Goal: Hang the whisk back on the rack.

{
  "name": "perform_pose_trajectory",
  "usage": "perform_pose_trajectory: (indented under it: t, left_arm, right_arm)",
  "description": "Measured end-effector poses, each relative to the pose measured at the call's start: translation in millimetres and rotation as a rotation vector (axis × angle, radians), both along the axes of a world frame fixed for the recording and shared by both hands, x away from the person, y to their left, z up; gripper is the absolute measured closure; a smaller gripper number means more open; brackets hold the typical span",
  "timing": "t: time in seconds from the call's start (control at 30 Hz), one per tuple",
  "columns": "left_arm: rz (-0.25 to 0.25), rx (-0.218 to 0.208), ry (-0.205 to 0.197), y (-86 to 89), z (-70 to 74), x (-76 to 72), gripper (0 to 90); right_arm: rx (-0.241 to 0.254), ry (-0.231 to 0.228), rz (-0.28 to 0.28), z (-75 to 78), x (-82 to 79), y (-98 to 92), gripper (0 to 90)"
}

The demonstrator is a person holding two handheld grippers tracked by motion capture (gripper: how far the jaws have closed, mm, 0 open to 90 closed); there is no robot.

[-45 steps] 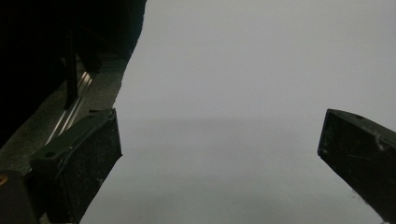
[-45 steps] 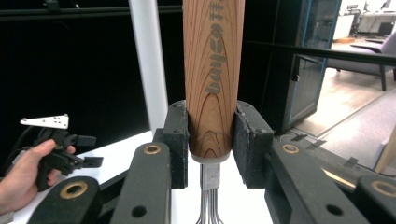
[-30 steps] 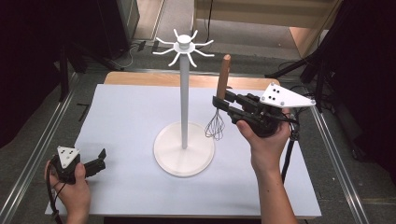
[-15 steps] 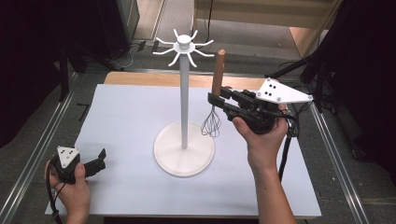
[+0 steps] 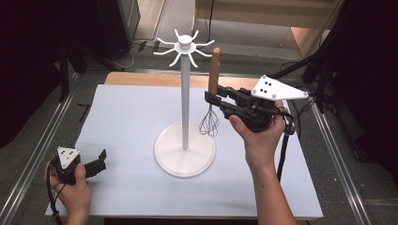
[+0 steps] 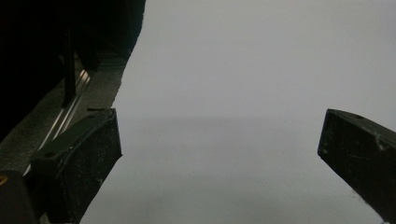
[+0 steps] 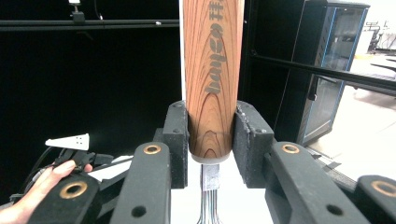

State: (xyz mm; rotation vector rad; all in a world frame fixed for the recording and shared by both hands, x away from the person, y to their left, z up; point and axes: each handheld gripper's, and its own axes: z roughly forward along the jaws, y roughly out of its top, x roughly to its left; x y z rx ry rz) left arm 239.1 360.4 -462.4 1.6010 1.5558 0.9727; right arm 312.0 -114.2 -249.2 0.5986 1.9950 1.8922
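Observation:
A whisk with a wooden handle and a wire head hangs upright just right of the white hook stand. My right gripper is shut on the lower end of that handle, and both pads press its sides in the right gripper view. The wire head hovers above the stand's round base. The stand's hooks spread at its top, left of the handle's upper end. My left gripper rests near the table's front left corner, open with nothing between its fingers.
The white table top carries the stand at its middle. Metal rails run along both table sides, and a wooden strip lines the far edge. A dark cabinet stands beyond the table in the right gripper view.
My right gripper has carried the whisk a little left and up, closer to the stand's pole. The left hand has stayed put.

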Motion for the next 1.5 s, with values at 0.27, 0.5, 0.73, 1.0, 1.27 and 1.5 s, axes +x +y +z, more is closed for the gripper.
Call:
perform_pose_trajectory:
  t: [0.27, 0.5, 0.73, 1.0, 1.27, 1.5]
  left_arm:
    - [-0.003, -0.002, -0.002, 0.2, -0.1, 0.1, 0.0]
    - [-0.003, -0.005, -0.001, 0.4, -0.1, 0.1, 0.1]
    - [-0.004, -0.007, 0.001, 0.7, 0.0, 0.1, 0.1]
    - [-0.003, -0.008, 0.001, 0.7, 0.0, 0.2, 0.1]
    - [-0.004, -0.007, 0.002, 0.5, -0.1, 0.3, 0.1]
    - [-0.004, -0.005, 0.002, 0.5, -0.1, 0.4, 0.1]
  right_arm:
    - [0.004, 0.005, 0.010, -1.0, 2.4, 6.1, 70.4]
    - [0.008, 0.007, 0.009, -3.4, 5.1, 10.7, 70.4]
    - [0.018, 0.000, 0.015, -7.2, 7.3, 13.7, 70.4]
    - [0.019, -0.004, 0.008, -12.9, 9.6, 15.4, 70.4]
    - [0.033, -0.008, 0.013, -14.9, 9.1, 14.5, 70.2]
    - [0.055, -0.008, 0.001, -15.3, 7.4, 10.9, 66.3]
